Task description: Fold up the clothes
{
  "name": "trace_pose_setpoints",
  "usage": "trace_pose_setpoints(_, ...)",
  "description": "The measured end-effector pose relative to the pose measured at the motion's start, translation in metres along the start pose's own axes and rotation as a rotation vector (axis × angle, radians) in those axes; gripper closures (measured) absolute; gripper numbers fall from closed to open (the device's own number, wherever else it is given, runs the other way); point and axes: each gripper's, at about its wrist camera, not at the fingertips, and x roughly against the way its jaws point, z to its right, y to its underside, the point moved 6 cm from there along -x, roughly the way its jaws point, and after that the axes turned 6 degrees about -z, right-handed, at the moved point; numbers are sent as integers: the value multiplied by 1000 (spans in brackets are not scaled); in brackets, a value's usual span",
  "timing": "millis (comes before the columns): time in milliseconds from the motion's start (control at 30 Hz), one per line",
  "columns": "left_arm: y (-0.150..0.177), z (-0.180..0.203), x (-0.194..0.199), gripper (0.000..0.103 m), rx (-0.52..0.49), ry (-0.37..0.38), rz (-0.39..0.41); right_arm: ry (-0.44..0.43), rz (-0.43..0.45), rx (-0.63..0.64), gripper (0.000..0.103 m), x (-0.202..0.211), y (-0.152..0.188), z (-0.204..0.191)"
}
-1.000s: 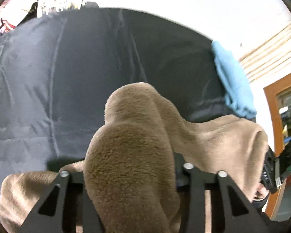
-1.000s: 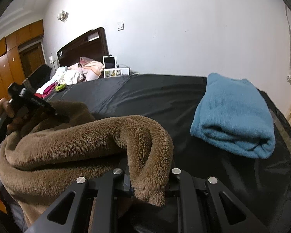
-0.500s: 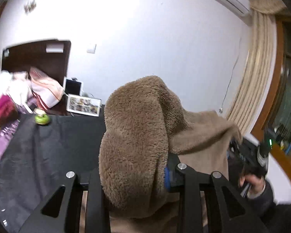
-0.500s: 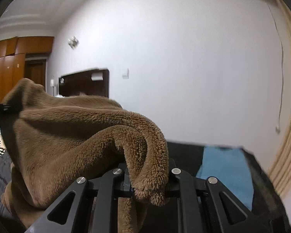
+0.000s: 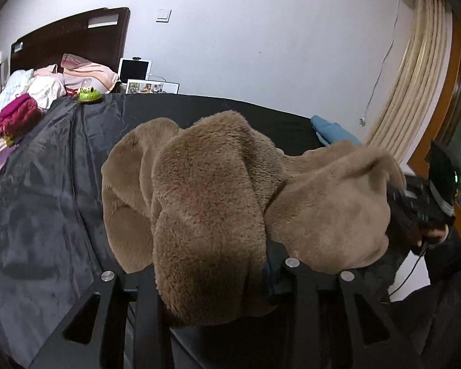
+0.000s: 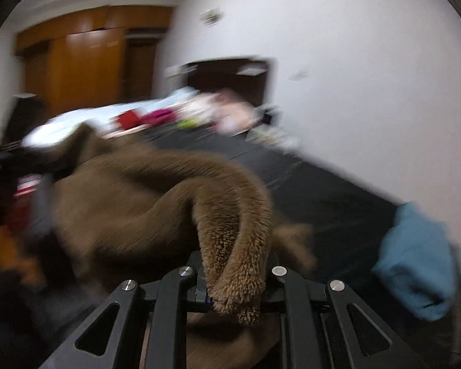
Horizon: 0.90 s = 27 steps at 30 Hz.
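A brown fleece garment [image 5: 209, 203] hangs between both grippers above a bed with a black sheet [image 5: 46, 190]. My left gripper [image 5: 212, 273] is shut on one bunched edge of it. My right gripper [image 6: 235, 289] is shut on another edge of the garment [image 6: 156, 196]; this view is motion-blurred. The right gripper also shows at the far right of the left wrist view [image 5: 421, 209], held by a hand, with the fleece draped from it. The fingertips are hidden by the fabric.
A folded blue garment [image 6: 418, 261] lies on the sheet at the right, also seen in the left wrist view [image 5: 332, 130]. Pillows and piled clothes [image 5: 30, 98] lie by the dark headboard [image 5: 70, 40]. Curtains [image 5: 415, 77] hang at the right; wooden wardrobes [image 6: 83, 67] stand behind.
Both grippers lifted the fleece off the bed and swung it; the left view has tilted back down to the sheet, and the right view has turned left with fast motion blur.
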Motion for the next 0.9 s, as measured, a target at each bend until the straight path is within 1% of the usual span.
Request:
trace_pose_setpoints(67, 7, -6, 3, 60, -16, 18, -12, -107, -51, 30, 84, 5, 17, -18)
trace_pose_setpoints(100, 9, -7, 1, 59, -30, 18, -21, -139, -73, 42, 83, 6, 24, -24)
trace_pose_setpoints(133, 9, -5, 1, 54, -54, 18, -30, -160, -86, 55, 80, 7, 29, -30)
trace_pose_setpoints(200, 8, 0, 1, 49, -92, 11, -39, -199, -85, 57, 68, 12, 33, -33)
trace_pose_setpoints(233, 8, 3, 0, 45, -107, 6, -39, -218, -84, 57, 49, 14, 35, -34)
trace_pose_setpoints(267, 10, 6, 0, 40, -121, 2, -42, -234, -73, 49, 32, 17, 34, -33)
trace_pose_setpoints(300, 12, 8, 1, 38, -128, -1, -44, -250, -61, 41, 27, 21, 32, -32)
trace_pose_setpoints(333, 14, 10, 1, 35, -136, -4, -46, -266, -48, 32, 26, 24, 30, -30)
trace_pose_setpoints(433, 16, 16, 0, 33, -156, -19, -52, -258, -12, 46, 26, 37, 27, -30)
trace_pose_setpoints(467, 17, 16, 0, 33, -158, -20, -54, -252, 1, 47, 26, 37, 18, -26)
trace_pose_setpoints(667, 25, 17, 2, 32, -151, -12, -61, -343, 90, -125, 26, 42, -14, 11)
trace_pose_setpoints(800, 29, 15, 1, 32, -149, -9, -63, -460, 117, -349, 26, 28, -36, 52)
trace_pose_setpoints(900, 30, 15, 0, 31, -153, -5, -62, -482, 129, -491, 26, 19, -51, 81)
